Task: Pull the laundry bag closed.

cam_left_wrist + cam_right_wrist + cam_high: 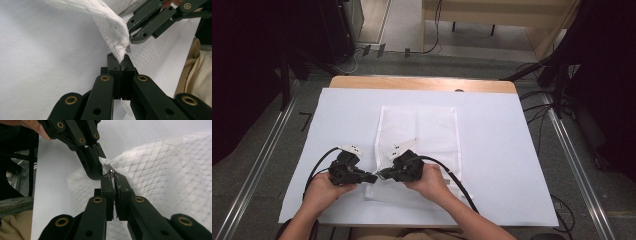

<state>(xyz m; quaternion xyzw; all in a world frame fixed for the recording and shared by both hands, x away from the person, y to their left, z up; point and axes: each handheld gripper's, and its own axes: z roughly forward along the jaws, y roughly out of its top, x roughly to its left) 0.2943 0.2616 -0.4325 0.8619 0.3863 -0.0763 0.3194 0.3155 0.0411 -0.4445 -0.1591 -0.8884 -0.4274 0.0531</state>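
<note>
While both my grippers, left (371,177) and right (383,175), clamp the mesh bag's (427,130) near-left corner, bare white sheet (502,150) surrounds us.

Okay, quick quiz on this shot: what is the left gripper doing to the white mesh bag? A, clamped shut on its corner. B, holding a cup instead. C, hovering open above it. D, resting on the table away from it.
A: in the left gripper view the left gripper has its jaws shut on a pinched corner of the mesh bag, beside the right gripper.
</note>
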